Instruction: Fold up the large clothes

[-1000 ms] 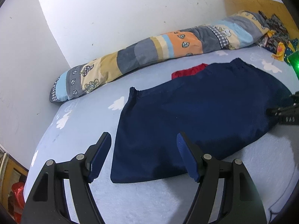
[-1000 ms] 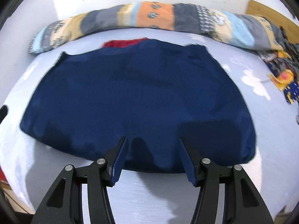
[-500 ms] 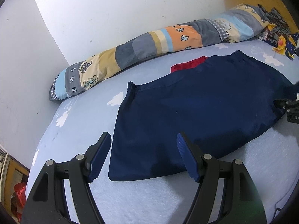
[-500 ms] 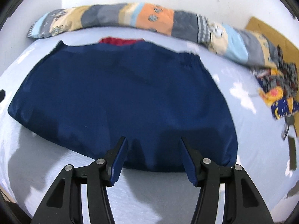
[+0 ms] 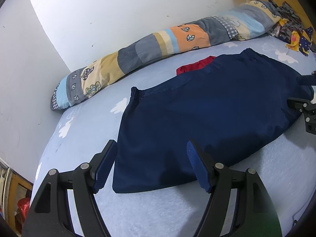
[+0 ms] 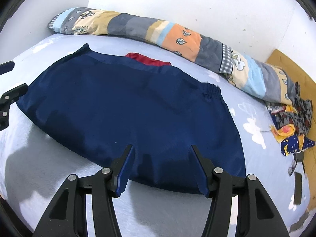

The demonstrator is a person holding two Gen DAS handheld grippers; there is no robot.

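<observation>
1. Both grippers hover over the near edge of the bed: the left gripper (image 5: 151, 163) has its jaws spread wide with nothing between the pads, and the right gripper (image 6: 161, 169) stands about half open, also holding nothing
2. Ahead of both lies a bed (image 5: 88, 138) covered in a pale blue sheet with white cloud prints; it fills nearly the whole surface in view
3. Beyond the bed rise plain white walls (image 5: 118, 15), meeting in a corner far ahead of the left gripper
4. Along the wall at the far side runs a long patchwork bolster (image 5: 158, 43) in orange, grey, tan and light blue
5. Far right of the right gripper sits a crumpled patterned cloth (image 6: 292, 126) by a wooden board (image 6: 296, 75)
6. Just ahead of both grippers, the navy garment (image 6: 128, 108) lies spread flat, its near hem beneath the fingertips; gathered elastic shows at the far corners
7. A red cloth (image 6: 148, 59) peeks from under its far edge
</observation>
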